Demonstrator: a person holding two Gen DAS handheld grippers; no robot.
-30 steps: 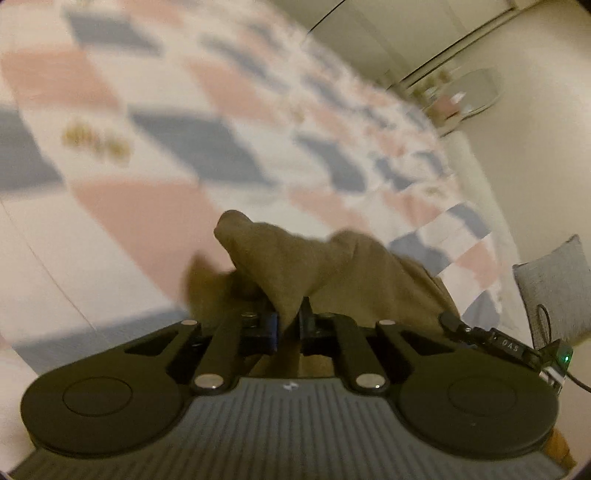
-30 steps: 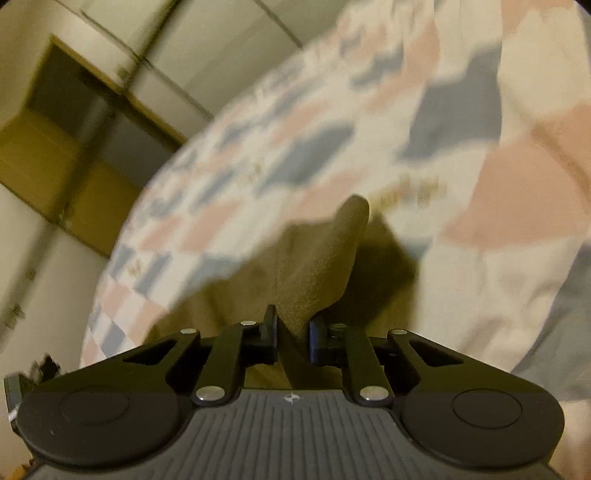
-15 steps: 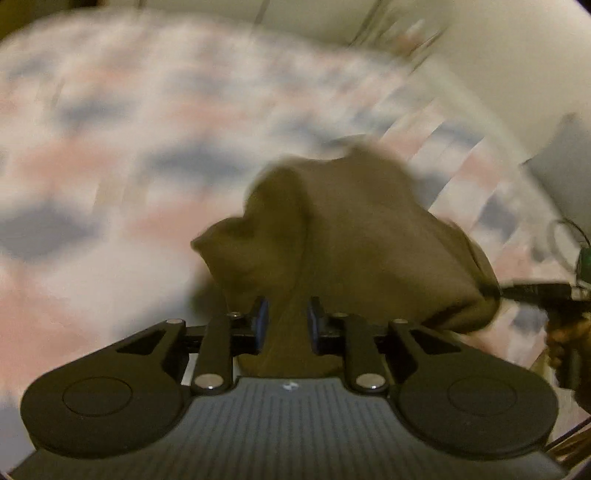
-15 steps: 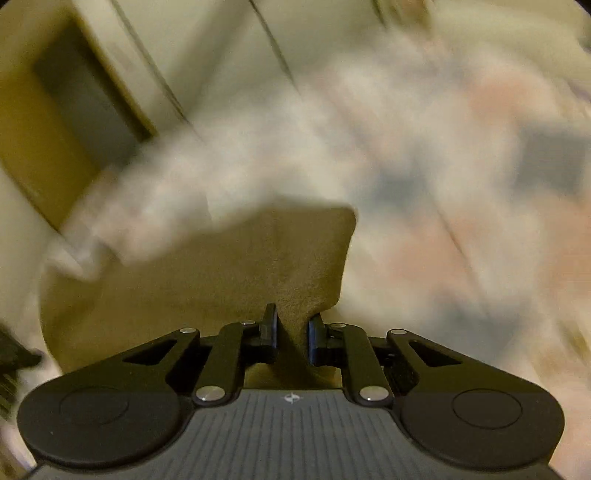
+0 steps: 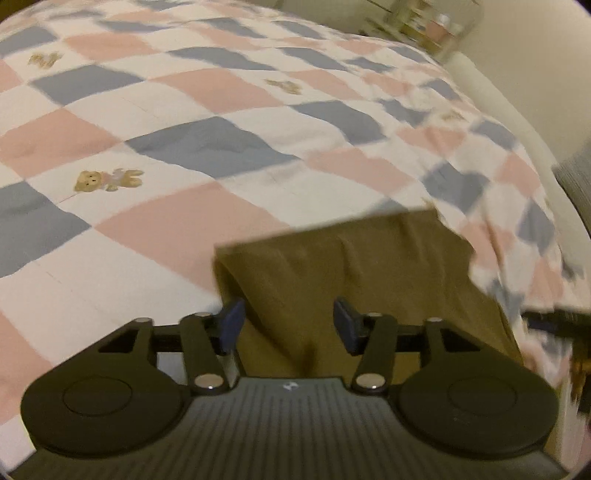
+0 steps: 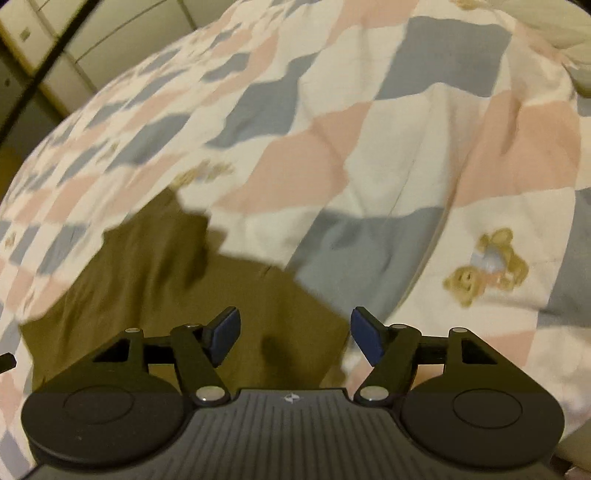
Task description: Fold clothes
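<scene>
An olive-brown garment (image 5: 351, 269) lies flat on the checkered bedspread (image 5: 207, 110). In the left wrist view its far edge is straight and its left side is folded over. My left gripper (image 5: 288, 325) is open just above the garment's near left part, holding nothing. In the right wrist view the same garment (image 6: 155, 280) spreads to the left and under my right gripper (image 6: 295, 334), which is open and empty over the garment's right edge. The right gripper's dark tip (image 5: 554, 319) shows at the left view's right edge.
The bedspread (image 6: 369, 147) has pink, blue and white squares with small teddy bear prints (image 6: 487, 269). A grey cushion (image 5: 576, 177) sits at the bed's right side. A round mirror with small items (image 5: 432, 26) stands far off. Cabinets (image 6: 74, 48) line the wall beyond the bed.
Both grippers were shut on the garment's corners and carried it across the bed. Now both have opened and let go, and the garment lies flat on the bedspread.
</scene>
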